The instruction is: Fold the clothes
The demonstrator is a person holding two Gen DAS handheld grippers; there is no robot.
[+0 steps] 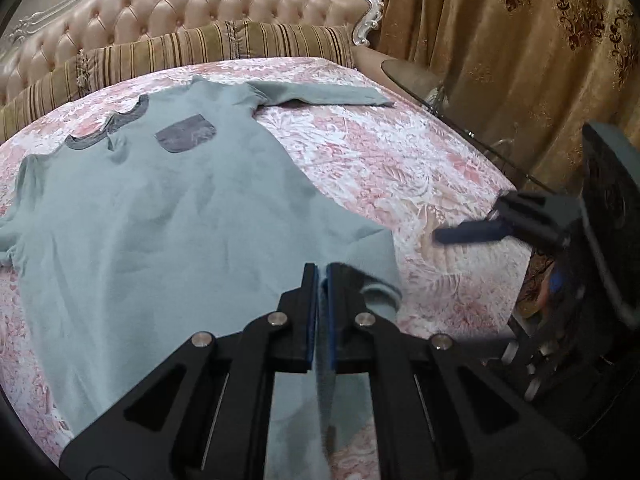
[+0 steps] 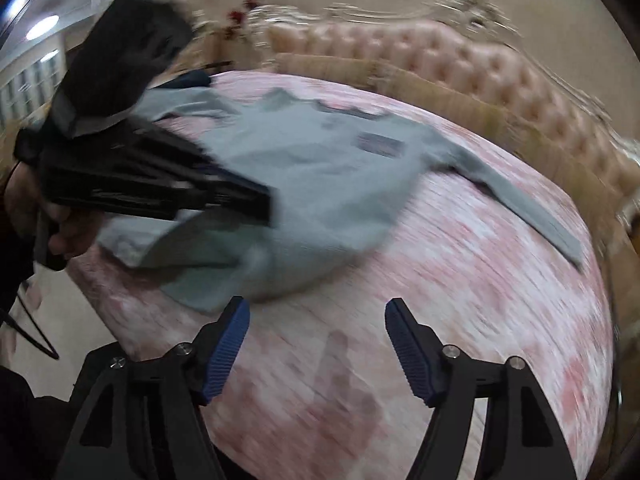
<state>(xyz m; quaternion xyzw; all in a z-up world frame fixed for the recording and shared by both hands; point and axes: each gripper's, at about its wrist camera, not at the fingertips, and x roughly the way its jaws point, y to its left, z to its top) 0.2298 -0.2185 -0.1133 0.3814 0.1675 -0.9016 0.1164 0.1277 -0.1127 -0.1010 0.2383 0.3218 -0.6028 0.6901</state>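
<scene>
A bed with a pink and white floral bedspread fills the middle of both views. Across the top of the left wrist frame run a tufted pink headboard with silver trim and a striped bolster pillow; gold patterned curtains hang in the upper right, with a round glass table just beside the bed. No containers are in view.

A pale blue-grey shirt lies face up on the bedspread in the centre left of that frame, its grey chest pocket toward the headboard and 1 long sleeve stretched toward the upper right.

The left gripper, at the bottom centre, has its jaws pressed together on the shirt's hem, a fold of cloth pinched between the blue pads.

The right gripper sits at the bottom of its blurred view, jaws spread wide and empty above the bedspread, just beside the shirt's lower edge
</scene>
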